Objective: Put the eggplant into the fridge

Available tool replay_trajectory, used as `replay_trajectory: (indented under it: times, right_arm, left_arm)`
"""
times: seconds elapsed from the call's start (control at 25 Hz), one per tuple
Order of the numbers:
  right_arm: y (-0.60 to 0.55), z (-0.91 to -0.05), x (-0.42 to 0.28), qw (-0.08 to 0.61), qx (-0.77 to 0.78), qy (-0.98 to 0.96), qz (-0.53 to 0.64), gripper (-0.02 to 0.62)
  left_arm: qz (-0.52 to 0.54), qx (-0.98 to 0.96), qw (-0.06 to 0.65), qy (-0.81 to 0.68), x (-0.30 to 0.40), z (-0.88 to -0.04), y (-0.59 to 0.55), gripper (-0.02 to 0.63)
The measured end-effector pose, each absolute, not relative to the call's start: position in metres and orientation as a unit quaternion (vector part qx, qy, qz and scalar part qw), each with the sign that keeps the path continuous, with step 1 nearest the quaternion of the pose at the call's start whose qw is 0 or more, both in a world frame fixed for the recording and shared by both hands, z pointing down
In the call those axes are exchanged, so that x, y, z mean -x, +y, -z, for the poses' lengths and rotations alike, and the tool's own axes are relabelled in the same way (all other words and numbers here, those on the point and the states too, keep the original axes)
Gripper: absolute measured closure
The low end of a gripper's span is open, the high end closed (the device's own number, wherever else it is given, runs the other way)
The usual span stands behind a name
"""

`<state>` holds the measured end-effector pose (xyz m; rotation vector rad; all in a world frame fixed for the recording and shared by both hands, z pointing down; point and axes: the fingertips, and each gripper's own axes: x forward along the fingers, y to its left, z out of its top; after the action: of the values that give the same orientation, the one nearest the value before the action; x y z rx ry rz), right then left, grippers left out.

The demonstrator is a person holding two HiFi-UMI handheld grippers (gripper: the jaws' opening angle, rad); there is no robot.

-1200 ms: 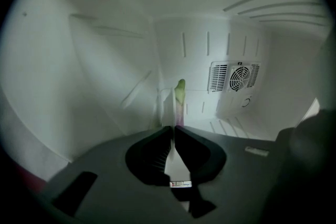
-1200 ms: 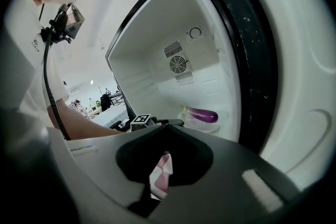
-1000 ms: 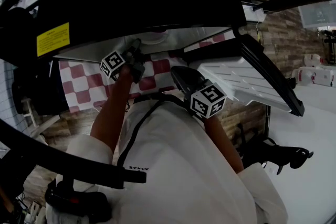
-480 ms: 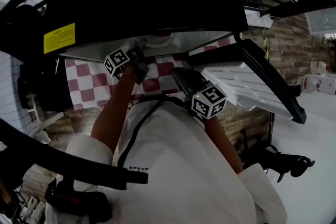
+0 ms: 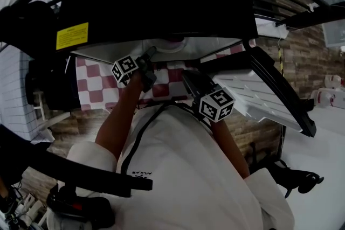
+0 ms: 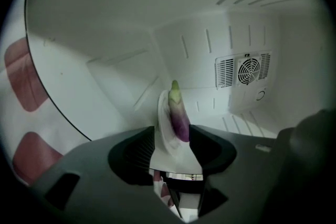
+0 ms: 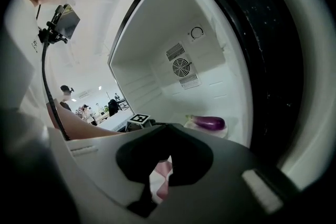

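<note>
Right gripper view: eggplant (image 7: 206, 122) on plate (image 7: 220, 132), open room around within fridge (image 7: 152, 50).

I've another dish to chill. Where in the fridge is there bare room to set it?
The fridge floor is bare behind the plate holding the eggplant, below the fan grille, and to its left in the right gripper view. The right side, where the plate sits, is crowded.

Fridge floor (image 7: 234, 124): white plate (image 7: 216, 132) on it w/ eggplant (image 7: 208, 123) on top.
</note>
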<state>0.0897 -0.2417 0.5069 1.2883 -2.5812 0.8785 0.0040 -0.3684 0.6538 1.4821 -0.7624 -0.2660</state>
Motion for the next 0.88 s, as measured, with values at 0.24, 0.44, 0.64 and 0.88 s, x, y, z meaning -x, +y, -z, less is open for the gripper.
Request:
replay_trajectory:
  times: [0.24, 0.44, 0.64, 0.88]
  right_arm:
    - [-0.247, -0.504, -0.087, 0.057, -0.416, -0.862, -0.284, 0.588]
    - [-0.251, -0.507, -0.086, 0.057, -0.41, -0.866, -0.28, 0.588]
    - [-0.258, -0.503, -0.088, 0.052, -0.407, -0.871, -0.271, 0.588]
    - [-0.264, -0.492, -0.085, 0.046, -0.395, -0.88, -0.258, 0.588]
  left_arm:
    - [0.104, -0.674, 0.649, -0.337, 0.0, -0.646, -0.359, 0.4]
    - [0.081, -0.705, 0.623, -0.328, 0.003, -0.631, -0.348, 0.407]
    - [0.067, -0.748, 0.579, -0.317, 0.003, -0.601, -0.338, 0.443]
    - [0.054, -0.793, 0.522, -0.31, -0.002, -0.563, -0.323, 0.468]
